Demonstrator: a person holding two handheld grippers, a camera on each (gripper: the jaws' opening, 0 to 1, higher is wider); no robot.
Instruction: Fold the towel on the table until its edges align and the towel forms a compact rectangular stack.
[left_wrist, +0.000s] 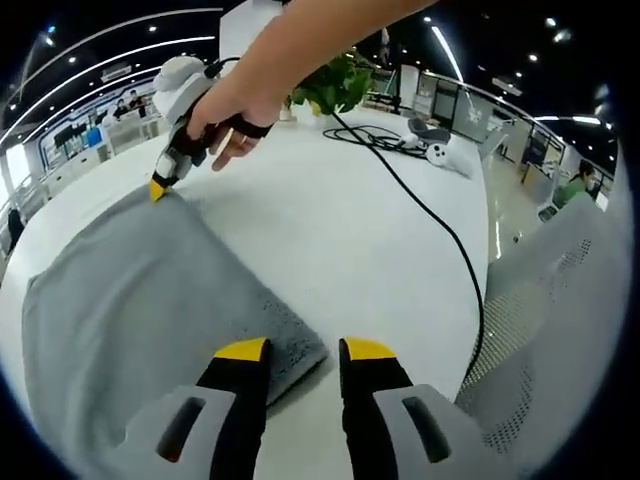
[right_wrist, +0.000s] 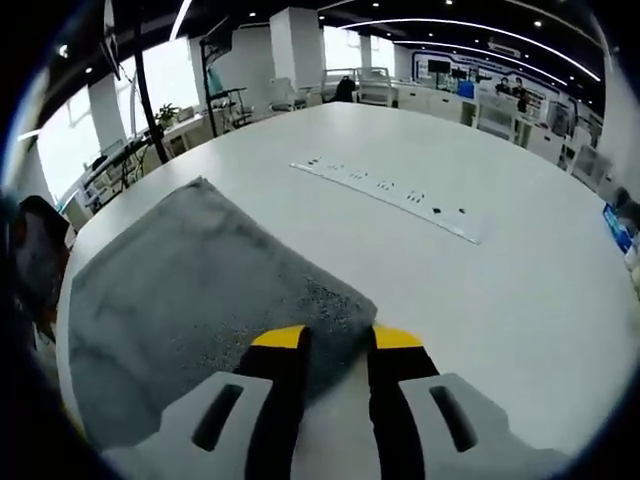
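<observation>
The grey towel (left_wrist: 140, 310) lies flat on the white tabletop (left_wrist: 350, 230). My left gripper (left_wrist: 304, 350) and right gripper (right_wrist: 336, 338) each straddle a corner along one edge, jaws apart, seemingly not yet clamped; the fold runs away toward the opposite edge.

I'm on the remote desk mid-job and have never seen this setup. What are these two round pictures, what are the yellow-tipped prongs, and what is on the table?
Each round picture comes from a camera riding on a hand-held two-jaw gripper. In the left gripper view, the left gripper has its yellow-tipped jaws apart at one corner of the grey terry towel spread on the round white table. The person's hand holds the right gripper at the towel's far corner. In the right gripper view, that gripper straddles the corner, jaws apart. A black cable and a white power strip also lie there.
</observation>
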